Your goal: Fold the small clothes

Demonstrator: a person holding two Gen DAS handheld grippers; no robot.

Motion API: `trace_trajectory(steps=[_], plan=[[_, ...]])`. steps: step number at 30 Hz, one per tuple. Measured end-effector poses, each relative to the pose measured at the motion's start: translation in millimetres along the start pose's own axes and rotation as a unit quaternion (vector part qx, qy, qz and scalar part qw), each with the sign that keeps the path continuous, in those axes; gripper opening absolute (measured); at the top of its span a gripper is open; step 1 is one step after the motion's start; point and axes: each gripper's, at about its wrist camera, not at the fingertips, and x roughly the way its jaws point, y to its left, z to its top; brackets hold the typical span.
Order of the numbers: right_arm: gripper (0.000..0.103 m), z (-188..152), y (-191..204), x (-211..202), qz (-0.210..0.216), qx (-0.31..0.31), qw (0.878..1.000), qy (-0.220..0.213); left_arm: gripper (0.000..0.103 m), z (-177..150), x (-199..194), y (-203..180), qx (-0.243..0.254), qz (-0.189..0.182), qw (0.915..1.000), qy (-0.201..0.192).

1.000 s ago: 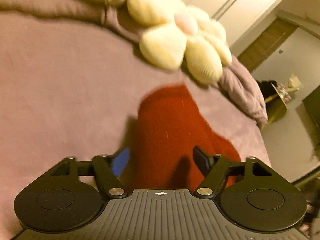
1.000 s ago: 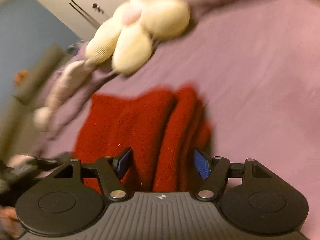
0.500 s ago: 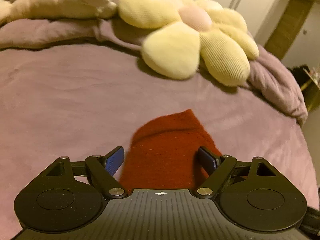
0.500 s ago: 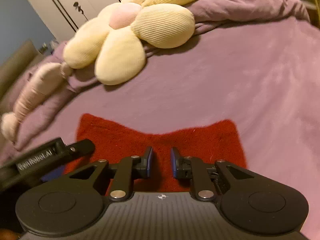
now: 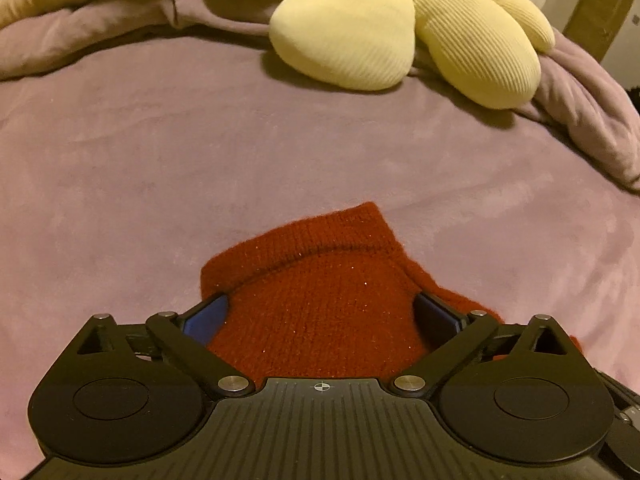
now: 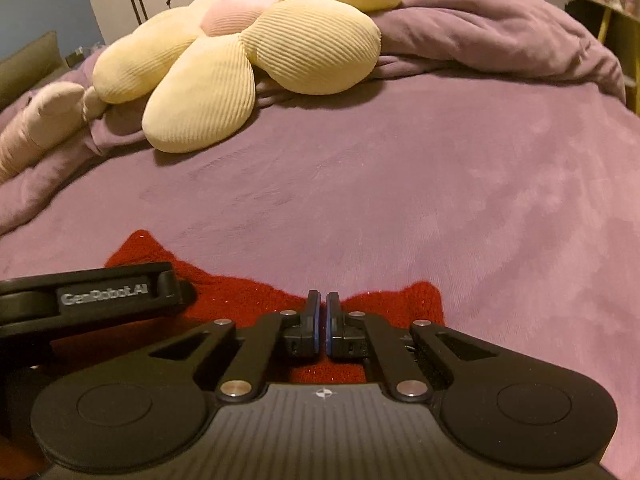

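A small dark red knitted garment [image 5: 320, 280] lies on the purple bedspread. In the left wrist view its folded end fills the gap between my left gripper's [image 5: 320, 312] wide-open jaws, which straddle it low over the bed. In the right wrist view the garment [image 6: 240, 300] spreads left and right under my right gripper [image 6: 321, 304], whose jaws are closed almost together above the cloth; no fabric shows between the pads. The left gripper's body [image 6: 92, 296] shows at the left of that view, resting over the garment.
A large cream flower-shaped cushion [image 6: 248, 52] [image 5: 400, 28] lies at the far side of the bed [image 6: 440, 184]. A bunched purple blanket [image 6: 500, 36] runs behind it. A pale plush toy [image 6: 44, 116] lies far left. Wardrobe doors stand beyond.
Both grippers have come down low over the spread garment. The right gripper's jaws went from wide open to closed. The left jaws stayed open.
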Motion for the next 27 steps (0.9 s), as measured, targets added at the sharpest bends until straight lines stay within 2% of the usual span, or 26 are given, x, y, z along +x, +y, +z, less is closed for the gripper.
trace_trajectory(steps=[3, 5, 7, 9, 12, 15, 16, 19, 22, 27], plan=[[0.002, 0.7, -0.8, -7.9, 0.008, -0.003, 1.0, -0.011, 0.102, -0.9, -8.4, 6.7, -0.011, -0.016, 0.9998, -0.008], [0.006, -3.4, -5.7, -30.0, 0.028, 0.011, 0.999, -0.024, 0.101, -3.5, -27.9, 20.7, -0.022, -0.05, 0.9985, -0.006], [0.016, -16.2, -8.4, -67.2, 0.053, 0.004, 0.998, -0.04, 0.101, -12.8, -64.2, 36.6, -0.016, -0.089, 0.9954, -0.032], [0.041, -43.8, -12.9, -113.9, 0.068, -0.008, 0.995, -0.074, 0.101, -39.2, -109.2, 54.2, 0.007, -0.116, 0.9909, -0.068], [0.057, -102.5, -25.8, -176.3, 0.082, -0.017, 0.992, -0.098, 0.101, -98.3, -166.5, 82.3, 0.032, -0.132, 0.9858, -0.099], [0.059, -151.3, -39.1, -205.5, 0.091, 0.003, 0.994, -0.068, 0.102, -153.6, -192.7, 97.4, 0.044, -0.111, 0.9882, -0.096], [0.059, -160.8, -42.4, -209.4, 0.088, 0.01, 0.994, -0.059, 0.102, -168.4, -196.5, 97.4, 0.048, -0.099, 0.9902, -0.086], [0.059, -177.4, -47.2, -212.2, 0.102, 0.058, 0.993, -0.018, 0.102, -195.7, -196.5, 88.4, 0.083, -0.103, 0.9893, -0.062], [0.059, -178.6, -48.0, -208.8, 0.14, 0.11, 0.984, -0.002, 0.102, -200.2, -186.0, 79.9, 0.096, -0.083, 0.9903, -0.057], [0.058, -174.5, -55.5, -193.5, 0.174, 0.223, 0.959, 0.014, 0.102, -186.2, -183.8, 92.6, 0.028, -0.067, 0.9952, -0.065]])
